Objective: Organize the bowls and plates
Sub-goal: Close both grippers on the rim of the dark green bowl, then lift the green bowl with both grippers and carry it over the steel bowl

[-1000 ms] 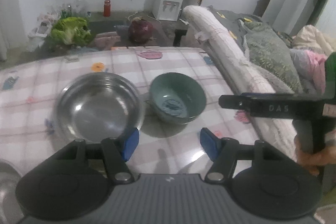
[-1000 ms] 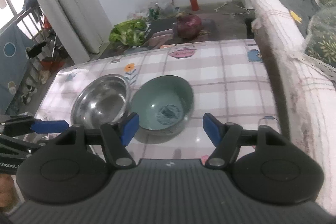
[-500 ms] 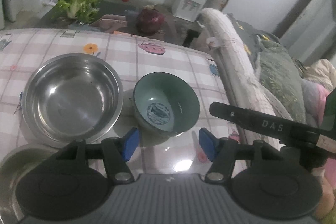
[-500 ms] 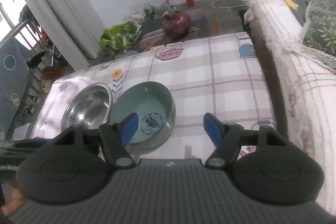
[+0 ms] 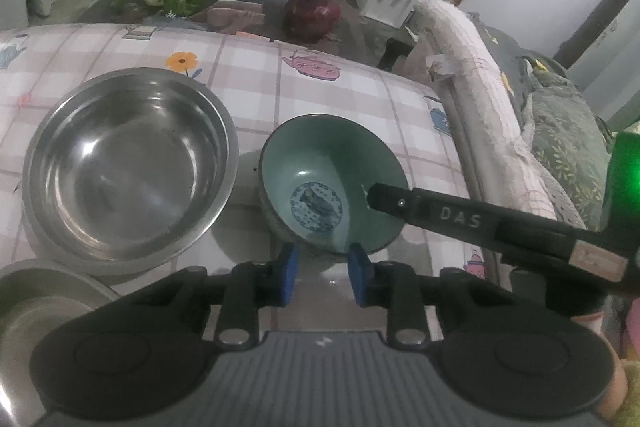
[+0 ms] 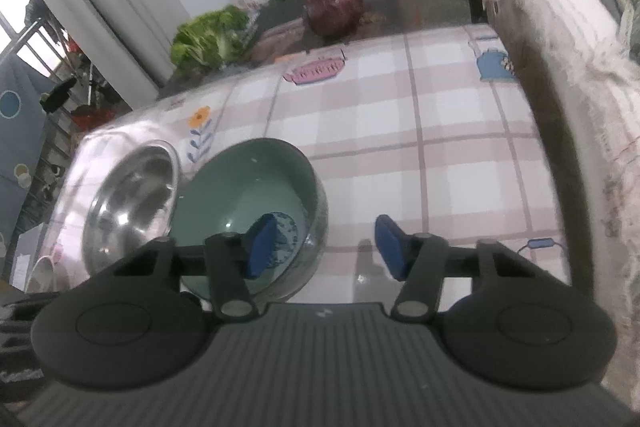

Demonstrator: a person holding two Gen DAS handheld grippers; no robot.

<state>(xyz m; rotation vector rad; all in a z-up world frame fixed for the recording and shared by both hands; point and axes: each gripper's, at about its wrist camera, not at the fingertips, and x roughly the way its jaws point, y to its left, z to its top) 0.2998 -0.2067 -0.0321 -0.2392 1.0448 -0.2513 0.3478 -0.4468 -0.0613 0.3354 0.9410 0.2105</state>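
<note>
While both narrowing claws are lowered, the bowl's (image 6: pixel 256 195) rim is straddled by the right claw (image 6: pixel 322 247), unpinched; the left claw (image 5: pixel 322 273) is held just short of it, narrow and empty.

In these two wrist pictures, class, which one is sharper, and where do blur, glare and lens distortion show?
Left wrist view: sharper; glare spot on the tablecloth by the green bowl, highlights in the steel bowl, table edge bowed by the fisheye. Right wrist view: motion-smeared, worst on the steel bowl and sofa arm; bright window washed out at far left.
</note>
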